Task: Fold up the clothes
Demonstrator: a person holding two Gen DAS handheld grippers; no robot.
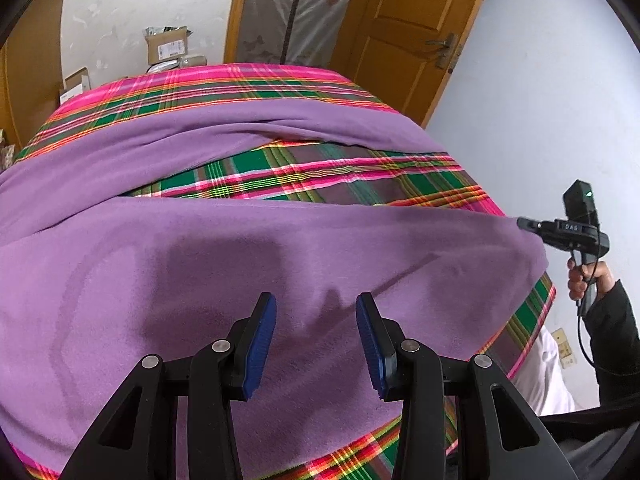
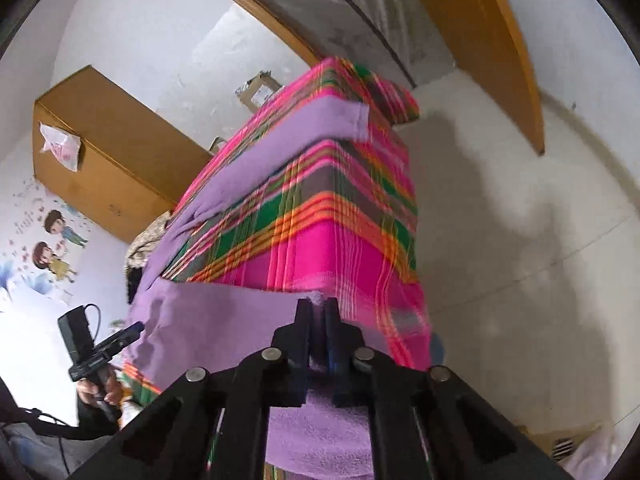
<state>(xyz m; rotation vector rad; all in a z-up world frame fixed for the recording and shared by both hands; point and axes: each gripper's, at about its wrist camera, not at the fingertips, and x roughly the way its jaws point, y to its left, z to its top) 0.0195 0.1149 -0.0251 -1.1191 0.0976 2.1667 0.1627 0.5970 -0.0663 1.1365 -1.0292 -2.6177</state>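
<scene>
A purple garment (image 1: 200, 264) lies spread over a table covered in pink and green plaid cloth (image 1: 320, 176). A long purple sleeve or band (image 1: 160, 148) crosses the far part of the table. My left gripper (image 1: 316, 304) hovers open just above the near part of the garment, its blue pads (image 1: 262, 332) apart with nothing between them. At the garment's right corner, my right gripper (image 1: 522, 223) pinches the fabric. The right wrist view shows that gripper (image 2: 319, 303) shut on the purple edge (image 2: 224, 312), with the left gripper (image 2: 134, 328) at lower left.
Cardboard boxes (image 1: 168, 44) stand beyond the table's far edge. A wooden door (image 1: 404, 40) is at the back right and a wooden cabinet (image 2: 108, 152) hangs on the wall. A hand (image 1: 580, 280) in a dark sleeve holds the right gripper beside the table's right edge.
</scene>
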